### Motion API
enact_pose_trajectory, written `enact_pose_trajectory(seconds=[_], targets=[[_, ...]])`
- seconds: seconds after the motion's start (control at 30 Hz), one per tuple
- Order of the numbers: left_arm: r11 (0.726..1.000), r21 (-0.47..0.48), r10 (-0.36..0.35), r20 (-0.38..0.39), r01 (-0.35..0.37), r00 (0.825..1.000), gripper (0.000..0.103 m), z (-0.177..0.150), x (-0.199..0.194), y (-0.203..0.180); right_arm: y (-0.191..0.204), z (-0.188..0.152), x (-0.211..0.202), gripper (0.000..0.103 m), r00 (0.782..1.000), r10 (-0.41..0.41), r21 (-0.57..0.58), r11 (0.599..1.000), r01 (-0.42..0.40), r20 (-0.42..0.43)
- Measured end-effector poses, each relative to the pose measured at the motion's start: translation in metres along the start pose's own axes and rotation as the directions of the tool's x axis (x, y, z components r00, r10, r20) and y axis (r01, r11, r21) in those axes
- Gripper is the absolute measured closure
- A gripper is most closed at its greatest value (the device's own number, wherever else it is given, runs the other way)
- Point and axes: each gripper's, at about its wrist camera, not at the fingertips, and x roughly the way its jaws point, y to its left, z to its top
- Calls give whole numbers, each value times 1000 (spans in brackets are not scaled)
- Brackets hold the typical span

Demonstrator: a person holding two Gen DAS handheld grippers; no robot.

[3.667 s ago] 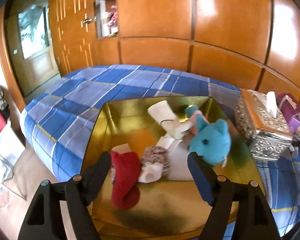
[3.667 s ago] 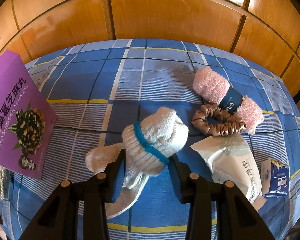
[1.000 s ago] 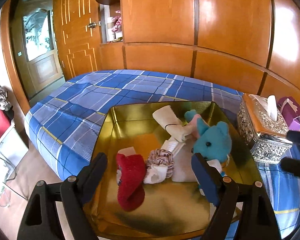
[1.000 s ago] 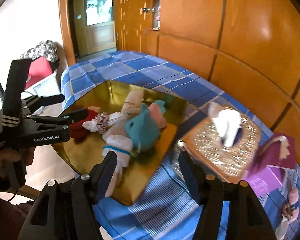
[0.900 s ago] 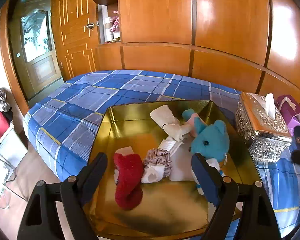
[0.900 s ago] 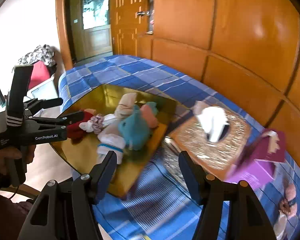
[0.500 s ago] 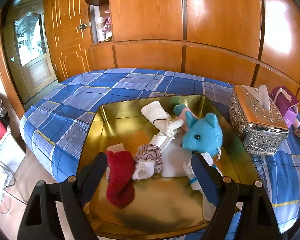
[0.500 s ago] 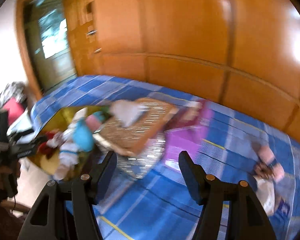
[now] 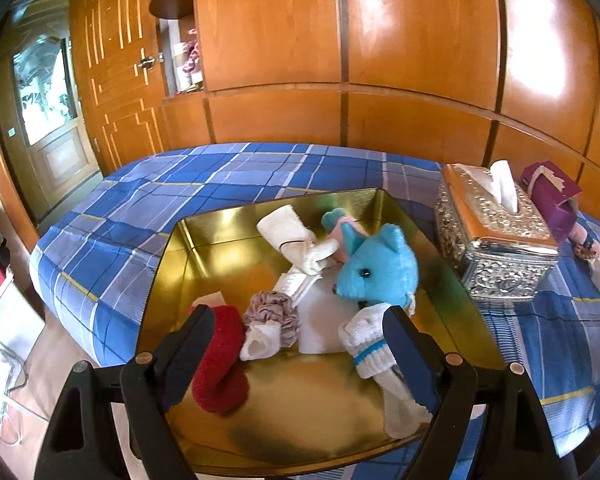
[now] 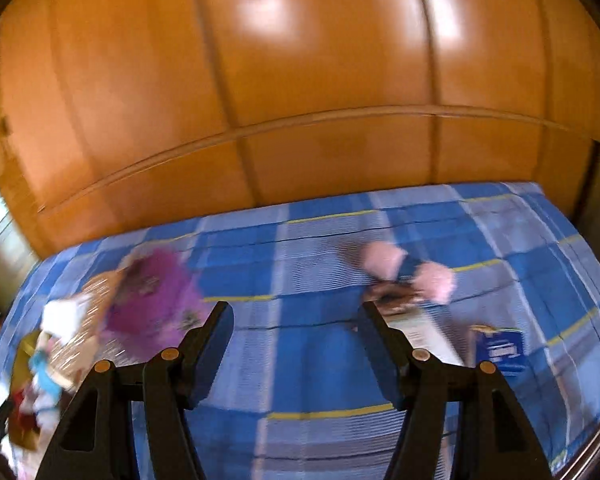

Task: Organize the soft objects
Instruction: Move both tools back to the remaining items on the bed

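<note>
Two wrist-camera views over a bed (image 9: 228, 184) covered in a blue plaid sheet, with orange wood panelling behind. In the left view, the left gripper (image 9: 296, 344) hovers with its jaws spread wide and nothing between them, above a shallow gold tray (image 9: 204, 236) resting on the bed. The tray holds the soft things gathered so far: a red sock (image 9: 220, 368), a mauve scrunchie (image 9: 272, 308), a rolled cream cloth (image 9: 288, 236), a turquoise plush toy (image 9: 380, 268), and a white sock with a blue band (image 9: 368, 344) lying close to the tray's near right edge, partly behind the gripper's right finger. An ornate silver tissue box (image 9: 496, 248) stands just beside the tray. The right view is heavily motion-blurred: the right gripper (image 10: 296, 344) is released and empty, facing the sheet where a pink fluffy roll (image 10: 404, 268) with a brown scrunchie (image 10: 392, 296) touching it lies near a white packet (image 10: 424, 328) and a small blue pack (image 10: 500, 348); a purple box (image 10: 152, 296) sits well to the left. The remaining soft things appear to be the pink roll and the scrunchie. The risk from here is that, since they lie touching, a hurried grasp could catch both, or only the scrunchie, or snag the packet or sheet; the white sock could also slip over the tray's edge if the tray is nudged
</note>
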Motion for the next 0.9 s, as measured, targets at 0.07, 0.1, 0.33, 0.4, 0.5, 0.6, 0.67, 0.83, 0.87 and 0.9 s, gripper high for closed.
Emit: enact_pose_trajectory(seconds=[0.07,0.1,0.33,0.4,0.5,0.6,0.67,0.83,0.87,0.9], targets=[[1000,13,-14,3,14,1000,17,1,-2,-4,-17,2,4,38,999,-42,38,998,41,7],[1000,22,-21,5,21,1000,17,2,-4,-7,-26,3,8,38,998,-69,62,996,68,10],[993,85,-82,7,81,997,17,4,-12,-31,-77,-1,28,38,979,-204,222,955,194,21],[987,106,-121,1,120,993,17,5,-15,-39,-91,-4,31,38,983,-184,296,939,174,6],[967,162,-200,1,197,980,17,8,-23,-57,-107,-8,28,38,986,-166,369,917,148,16],[928,245,-288,-2,279,958,17,12,-32,-85,-121,-15,26,38,988,-153,452,882,131,12],[891,307,-346,-14,334,938,17,14,-39,-108,-129,-20,24,38,989,-150,492,862,127,8],[805,417,-437,-64,422,897,18,24,-43,-166,-145,-27,24,38,992,-128,574,812,106,-2],[784,446,-447,-76,432,891,18,26,-43,-181,-148,-29,23,38,992,-127,589,801,106,-7],[772,466,-451,-80,433,889,18,27,-43,-191,-150,-30,23,38,992,-123,597,795,103,-7]])
